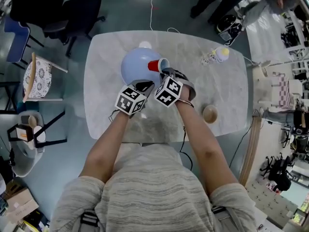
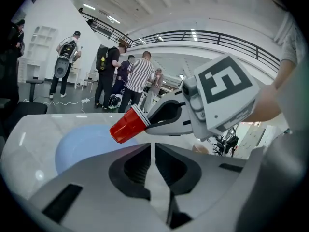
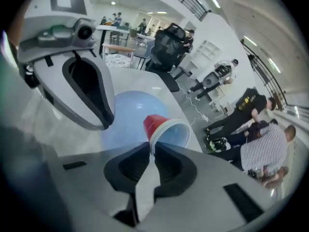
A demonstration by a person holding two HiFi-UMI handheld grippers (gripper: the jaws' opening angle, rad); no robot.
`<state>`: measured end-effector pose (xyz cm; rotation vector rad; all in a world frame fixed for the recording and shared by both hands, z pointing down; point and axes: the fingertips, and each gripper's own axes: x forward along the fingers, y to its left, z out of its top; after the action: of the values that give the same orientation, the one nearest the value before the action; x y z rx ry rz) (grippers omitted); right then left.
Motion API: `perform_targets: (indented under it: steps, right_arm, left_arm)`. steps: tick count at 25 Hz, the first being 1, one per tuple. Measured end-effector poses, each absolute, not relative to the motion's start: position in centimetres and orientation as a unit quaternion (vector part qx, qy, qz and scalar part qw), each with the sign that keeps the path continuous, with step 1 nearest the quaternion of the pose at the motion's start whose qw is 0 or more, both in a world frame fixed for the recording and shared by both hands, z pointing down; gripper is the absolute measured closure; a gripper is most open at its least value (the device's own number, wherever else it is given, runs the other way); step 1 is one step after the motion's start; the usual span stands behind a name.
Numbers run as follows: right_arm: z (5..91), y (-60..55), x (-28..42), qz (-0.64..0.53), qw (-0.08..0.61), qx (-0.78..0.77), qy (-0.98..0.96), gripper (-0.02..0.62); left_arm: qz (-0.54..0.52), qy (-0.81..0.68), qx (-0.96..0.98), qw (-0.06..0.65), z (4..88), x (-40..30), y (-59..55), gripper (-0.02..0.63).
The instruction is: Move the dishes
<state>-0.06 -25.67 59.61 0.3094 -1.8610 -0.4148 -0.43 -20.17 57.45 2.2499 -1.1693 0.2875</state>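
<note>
A red cup (image 1: 155,65) with a pale blue inside hangs tilted on its side over the big blue dish (image 1: 135,66) in the middle of the marble table (image 1: 227,91). My right gripper (image 1: 164,71) is shut on the cup's rim; in the right gripper view the jaws (image 3: 151,146) pinch the rim of the red cup (image 3: 161,128). My left gripper (image 1: 147,85) is just left of it, at the blue dish's near edge. Its jaws (image 2: 153,146) stand nearly together with nothing between them. The left gripper view shows the red cup (image 2: 126,127) above the blue dish (image 2: 79,146).
A small wooden bowl (image 1: 210,113) sits near the table's right front edge. A yellow-and-white small object (image 1: 217,55) lies at the back right, and a white item (image 1: 145,45) peeks out behind the blue dish. Chairs (image 1: 43,76) stand left of the table; people stand beyond.
</note>
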Motion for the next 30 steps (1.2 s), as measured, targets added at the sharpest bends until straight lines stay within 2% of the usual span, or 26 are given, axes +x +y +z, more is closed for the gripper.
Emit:
perform_targets:
  steps: [4, 17, 30]
  right_arm:
    - [61.3, -24.7, -2.9, -0.259, 0.601, 0.076, -0.752, 0.548]
    - [65.1, -23.1, -8.3, -0.414, 0.646, -0.022, -0.641, 0.548]
    - [66.6, -23.0, -10.2, -0.486, 0.651, -0.053, -0.581, 0.548]
  left_arm:
    - [0.104, -0.452, 0.833, 0.300, 58.2, -3.3, -18.8, 0.581]
    - [0.097, -0.479, 0.811, 0.321, 60.2, -8.9, -15.9, 0.581]
    - [0.093, -0.492, 0.796, 0.341, 61.6, -11.7, -14.3, 0.581]
